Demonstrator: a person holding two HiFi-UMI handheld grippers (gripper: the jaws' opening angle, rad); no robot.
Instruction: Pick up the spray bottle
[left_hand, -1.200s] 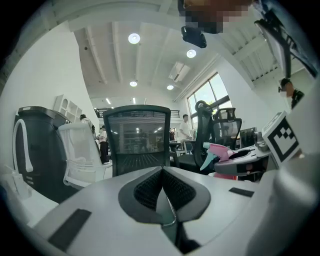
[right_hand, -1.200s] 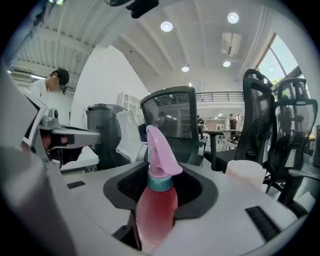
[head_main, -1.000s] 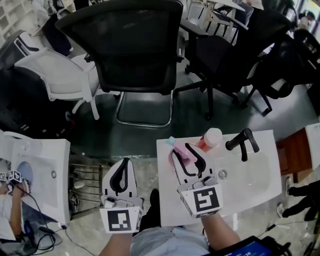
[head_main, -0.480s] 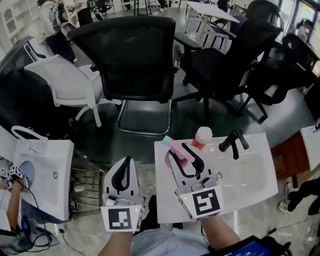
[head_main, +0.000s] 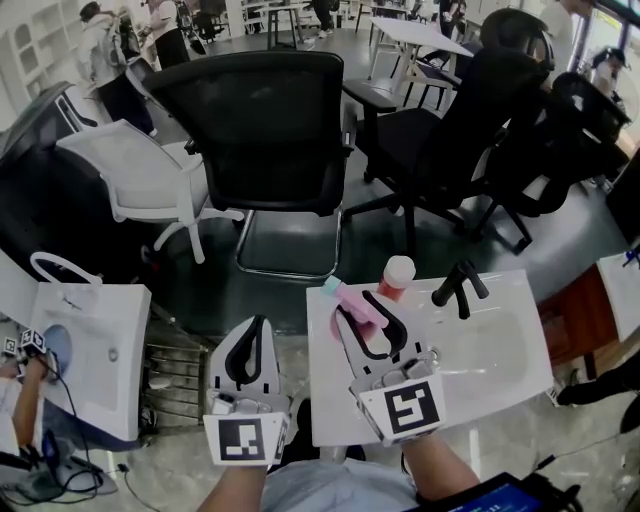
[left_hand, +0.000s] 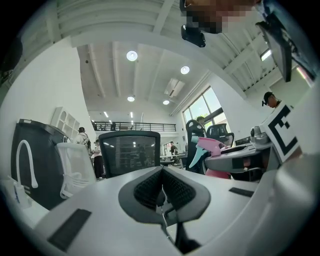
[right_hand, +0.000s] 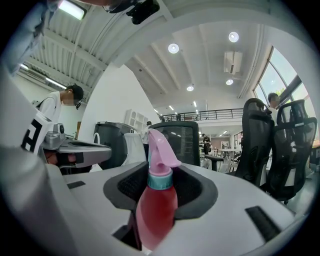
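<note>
**Head view.** The right gripper (head_main: 362, 308) has 2 black, curved jaws with rubber lining on a white plastic body, and its cube with a square marker faces the camera. The jaws are closed on the spray bottle (head_main: 348, 294), whose pink trigger head and teal nozzle stick out just past the jaw tips. The left gripper (head_main: 255, 326) is beside it, well apart, with its 2 jaws pressed together and nothing between them. Both forearms enter from the bottom edge, and both grippers point forward, about parallel. Under the right gripper is a white glossy sink (head_main: 500, 350). Beyond its tips are a red bottle with a white cap (head_main: 397, 274) and a black faucet (head_main: 458, 285).

**Left gripper view.** The ribbed black pads (left_hand: 150, 187) meet in 1 thin line, and the left gripper (left_hand: 161, 186) is empty. Far ahead of it is a black mesh chair (left_hand: 130, 152). To its right, the spray bottle (left_hand: 210, 147) shows in the other gripper.

**Right gripper view.** The spray bottle (right_hand: 156, 202) stands upright between the pads of the right gripper (right_hand: 161, 186). It has a smooth red translucent body, a teal collar and a pink curved head. The pads press on both sides of it.
</note>
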